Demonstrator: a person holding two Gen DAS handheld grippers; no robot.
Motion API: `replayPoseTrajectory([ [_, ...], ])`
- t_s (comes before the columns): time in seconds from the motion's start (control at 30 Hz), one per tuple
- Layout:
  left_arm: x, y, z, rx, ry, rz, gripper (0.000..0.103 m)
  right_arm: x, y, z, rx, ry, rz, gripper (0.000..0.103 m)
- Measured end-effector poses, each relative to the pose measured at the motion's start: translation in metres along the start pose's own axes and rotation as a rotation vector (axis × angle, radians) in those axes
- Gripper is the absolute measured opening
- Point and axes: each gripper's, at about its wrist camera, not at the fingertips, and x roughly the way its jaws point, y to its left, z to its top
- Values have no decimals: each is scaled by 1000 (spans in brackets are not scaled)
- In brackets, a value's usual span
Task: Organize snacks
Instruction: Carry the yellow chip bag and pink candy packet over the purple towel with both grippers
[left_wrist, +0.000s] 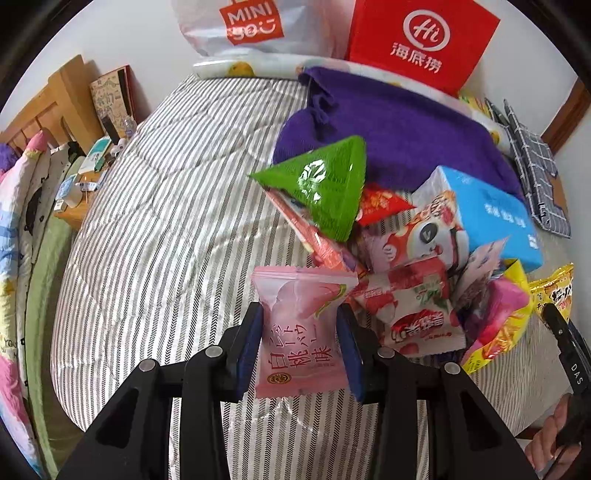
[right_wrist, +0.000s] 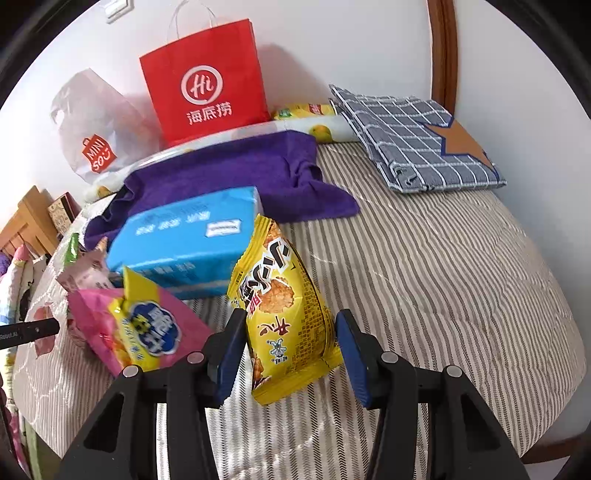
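Observation:
My left gripper (left_wrist: 300, 345) is shut on a pink peach-flavour snack packet (left_wrist: 301, 332), held upright above the striped bedcover (left_wrist: 166, 229). Behind it lies a pile of snacks: a green triangular packet (left_wrist: 325, 184), a red-and-white cartoon packet (left_wrist: 417, 236) and a lychee packet (left_wrist: 413, 310). My right gripper (right_wrist: 290, 350) is shut on a yellow snack bag (right_wrist: 284, 314), lifted off the bed. To its left rest a pink-and-yellow bag (right_wrist: 140, 328) and a blue tissue pack (right_wrist: 184, 240). The yellow bag (left_wrist: 554, 288) shows at the right edge of the left wrist view.
A purple towel (right_wrist: 236, 173) lies behind the pile. A red paper bag (right_wrist: 207, 85) and a white plastic bag (right_wrist: 96, 129) lean on the wall. A folded checked cloth (right_wrist: 413, 140) sits at the back right. A cluttered wooden bedside table (left_wrist: 77, 184) stands left.

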Motion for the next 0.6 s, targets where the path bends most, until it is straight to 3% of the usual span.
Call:
replayPoseTrajectory([
  [0.6, -42, -49, 39, 63, -91, -100, 41, -31, 28, 55, -15, -106, 36, 47],
])
